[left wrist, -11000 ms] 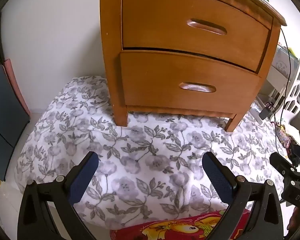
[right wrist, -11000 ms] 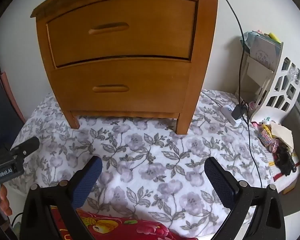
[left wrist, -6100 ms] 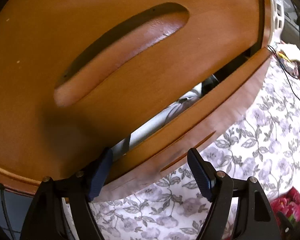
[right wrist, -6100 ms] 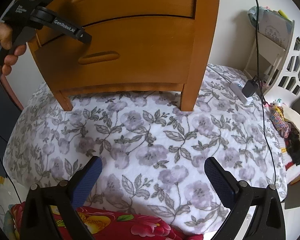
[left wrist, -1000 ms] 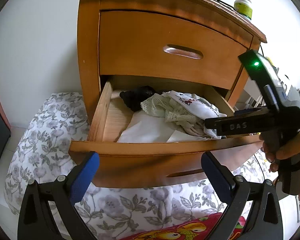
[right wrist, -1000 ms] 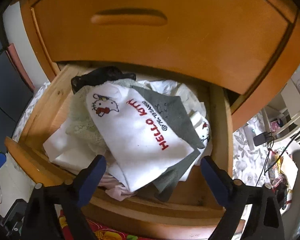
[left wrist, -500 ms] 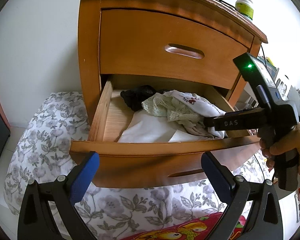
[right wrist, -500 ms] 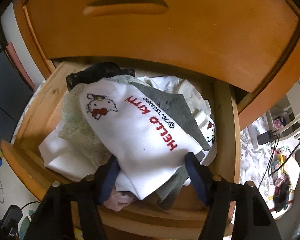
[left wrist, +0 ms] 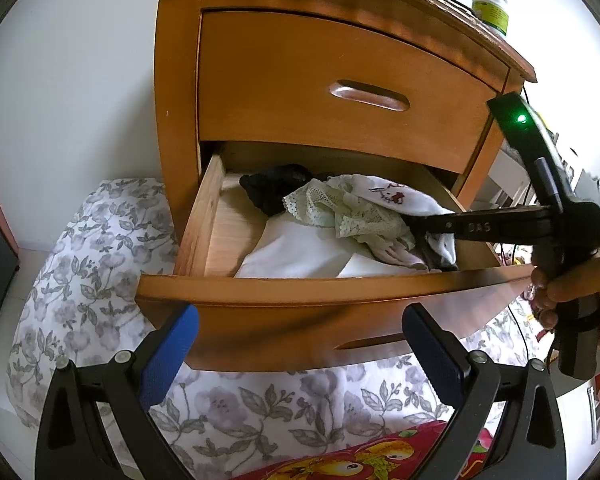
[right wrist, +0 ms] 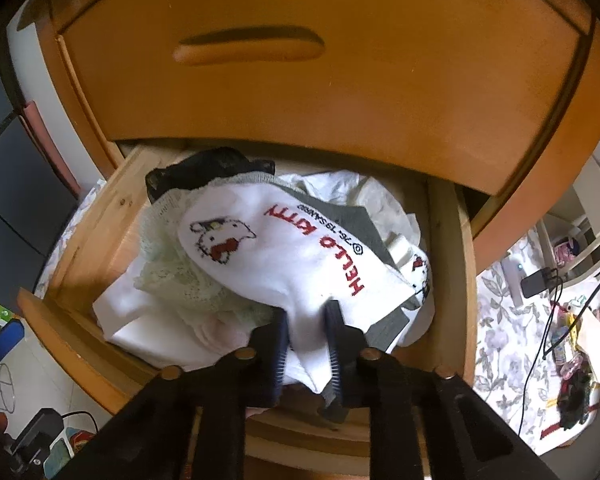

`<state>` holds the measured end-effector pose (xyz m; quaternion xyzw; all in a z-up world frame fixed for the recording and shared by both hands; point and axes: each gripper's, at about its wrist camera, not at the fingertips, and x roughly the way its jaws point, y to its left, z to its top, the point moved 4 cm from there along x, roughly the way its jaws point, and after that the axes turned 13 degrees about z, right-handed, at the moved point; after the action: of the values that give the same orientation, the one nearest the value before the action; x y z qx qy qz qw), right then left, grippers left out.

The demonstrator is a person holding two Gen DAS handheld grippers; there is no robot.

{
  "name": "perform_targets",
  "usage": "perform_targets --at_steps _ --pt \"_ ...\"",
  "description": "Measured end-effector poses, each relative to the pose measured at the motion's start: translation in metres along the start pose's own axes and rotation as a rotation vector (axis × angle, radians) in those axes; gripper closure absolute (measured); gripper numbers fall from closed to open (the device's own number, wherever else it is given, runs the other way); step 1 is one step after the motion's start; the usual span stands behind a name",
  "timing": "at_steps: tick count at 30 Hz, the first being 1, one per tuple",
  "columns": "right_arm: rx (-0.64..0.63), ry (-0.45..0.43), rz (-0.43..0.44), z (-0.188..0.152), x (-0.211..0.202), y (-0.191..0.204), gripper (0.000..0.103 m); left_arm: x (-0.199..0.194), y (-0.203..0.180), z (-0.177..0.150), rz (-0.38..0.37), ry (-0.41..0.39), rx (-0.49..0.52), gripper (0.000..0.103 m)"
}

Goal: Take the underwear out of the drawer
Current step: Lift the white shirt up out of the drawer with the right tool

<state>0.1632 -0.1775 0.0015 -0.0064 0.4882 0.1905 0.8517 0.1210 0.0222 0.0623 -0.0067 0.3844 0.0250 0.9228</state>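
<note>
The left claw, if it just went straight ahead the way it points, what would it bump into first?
Most likely the wooden front of the open drawer. The left claw stands open and empty right before that panel, aimed at it, below the pile of clothes. Depth is hard to judge through this lens.

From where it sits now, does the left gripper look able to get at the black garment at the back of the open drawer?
Probably yes. The left gripper, jaws open and empty, sits in front of the open lower wooden drawer; the black garment lies uncovered at the back left, clear of the right gripper.
</note>
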Motion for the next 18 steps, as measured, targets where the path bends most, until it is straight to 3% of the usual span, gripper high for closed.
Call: perform_targets --at_steps 4,18 --pt "0.002 -0.032 -0.007 0.001 -0.011 -0.003 0.093 0.000 0.000 -0.001 0.000 0.005 0.002 0.002" --pt "0.025 -0.166 -0.022 0.003 -0.069 -0.011 0.094 -0.009 -0.003 -0.002 0.006 0.003 0.012 0.002"
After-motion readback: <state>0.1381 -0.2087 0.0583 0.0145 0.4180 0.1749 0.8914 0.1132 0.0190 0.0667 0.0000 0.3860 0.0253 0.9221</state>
